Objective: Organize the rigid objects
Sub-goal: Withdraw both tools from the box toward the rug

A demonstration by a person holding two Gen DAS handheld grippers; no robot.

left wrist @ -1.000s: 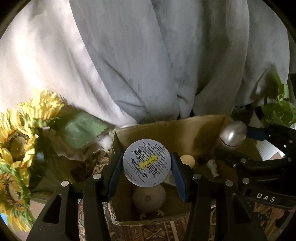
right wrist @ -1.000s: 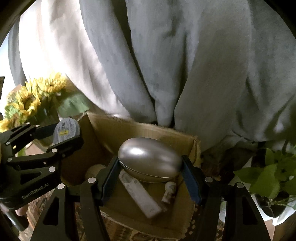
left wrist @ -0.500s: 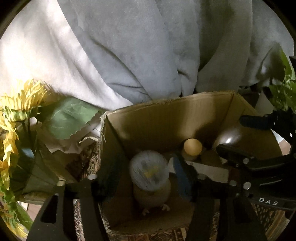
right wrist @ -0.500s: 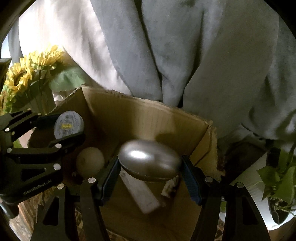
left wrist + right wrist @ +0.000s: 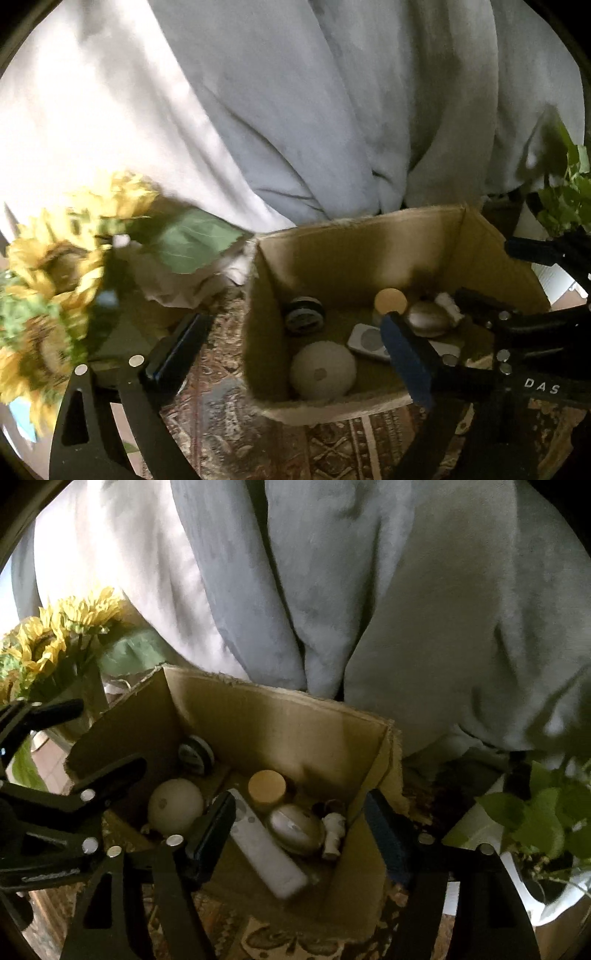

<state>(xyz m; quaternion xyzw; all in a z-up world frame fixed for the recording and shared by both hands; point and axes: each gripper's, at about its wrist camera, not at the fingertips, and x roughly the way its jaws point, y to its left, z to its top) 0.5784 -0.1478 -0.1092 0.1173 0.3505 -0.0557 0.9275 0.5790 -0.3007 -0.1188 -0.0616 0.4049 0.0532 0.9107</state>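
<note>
An open cardboard box holds a round tin, a silver egg, a cream ball, a white remote, a wooden-lidded jar and a small white figure. My left gripper is open and empty above the box's front left corner. My right gripper is open and empty above the box, its fingers either side of the remote and egg.
Sunflowers stand left of the box. A potted green plant stands to the right. A grey-white curtain hangs behind. A patterned rug lies under the box.
Both grippers lowered over the box and opened. The round tin left my left gripper and the silver egg left my right gripper; both now lie inside the box.
</note>
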